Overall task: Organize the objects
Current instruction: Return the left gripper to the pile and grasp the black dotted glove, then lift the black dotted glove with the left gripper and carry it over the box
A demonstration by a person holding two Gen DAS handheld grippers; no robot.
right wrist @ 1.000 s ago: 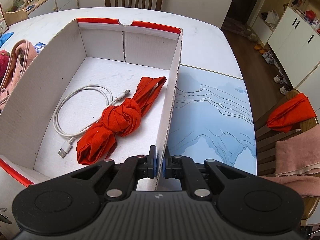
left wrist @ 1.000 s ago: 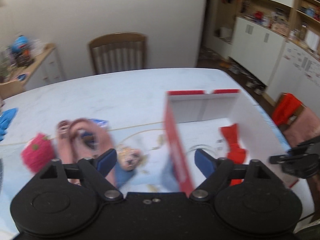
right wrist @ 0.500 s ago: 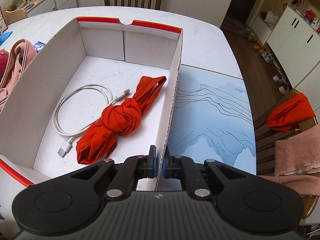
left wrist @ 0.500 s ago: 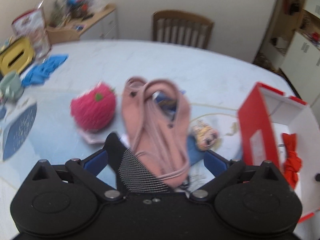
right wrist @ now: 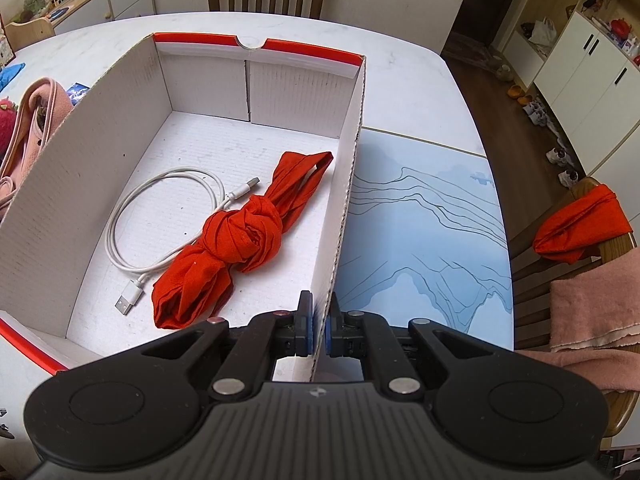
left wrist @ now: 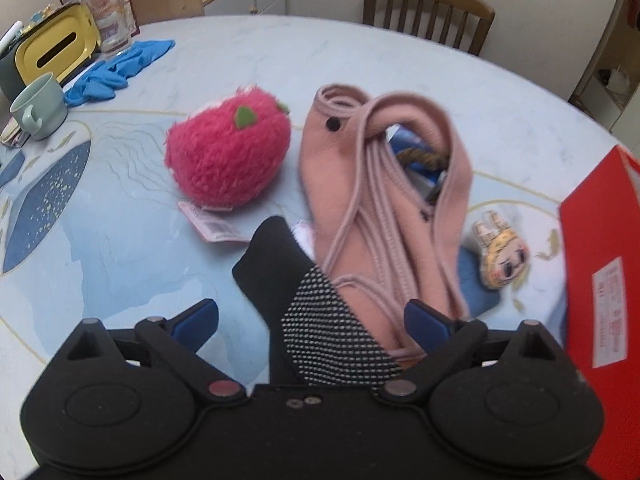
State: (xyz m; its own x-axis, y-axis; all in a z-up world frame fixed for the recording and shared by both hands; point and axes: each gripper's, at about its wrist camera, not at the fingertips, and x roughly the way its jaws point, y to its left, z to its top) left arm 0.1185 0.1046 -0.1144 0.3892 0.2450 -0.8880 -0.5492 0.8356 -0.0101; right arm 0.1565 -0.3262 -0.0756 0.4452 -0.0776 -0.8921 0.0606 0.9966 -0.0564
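Box (right wrist: 224,128): wall clamped by right gripper (right wrist: 317,326), fingers pinched on it, likely steadying it for loading; cable (right wrist: 160,208) and red cloth (right wrist: 240,236) inside. Left gripper (left wrist: 312,316): fingers spread wide, holding nothing, over sock (left wrist: 304,280) and pink bag (left wrist: 380,200) on tabletop (left wrist: 120,248), likely next picks.

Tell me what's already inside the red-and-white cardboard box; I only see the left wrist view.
Observer: A knotted red cloth lies on the floor of the red-and-white cardboard box.
Operator: Anything else in it?
Observer: A coiled white USB cable, beside the cloth.
Operator: Where's the right gripper?
Observer: The right gripper is shut on the box's right wall, near corner.
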